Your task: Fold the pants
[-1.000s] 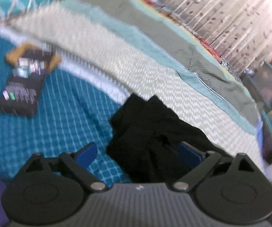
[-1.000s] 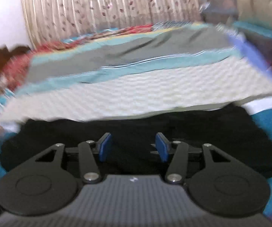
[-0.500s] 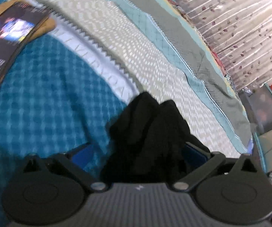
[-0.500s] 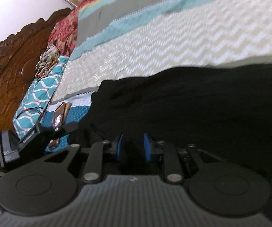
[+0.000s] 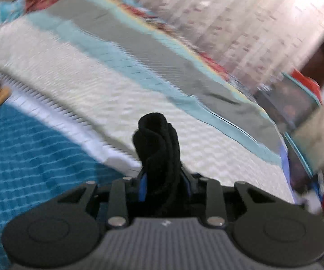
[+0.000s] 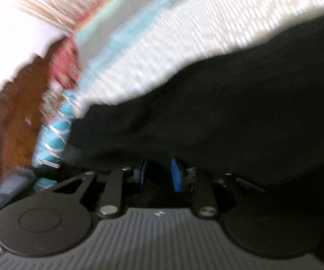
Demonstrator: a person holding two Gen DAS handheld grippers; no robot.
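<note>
Pants are getting pinched on our left side right now: the left gripper is squeezing a thick bunched roll of the black fabric between its blue fingers, and the bundle is sticking up past the tips, over the bed with its teal checked cover and white zigzag stripe. Everything behind is smearing with blur, though we're making out a curtain at the far side. Moving right, the right gripper is sitting with its fingers drawn close, a narrow gap showing, and black cloth is draping over the tips, so we honestly can't tell if it's gripping. The rest of the pants is spreading across that view, beside a brown headboard.
</note>
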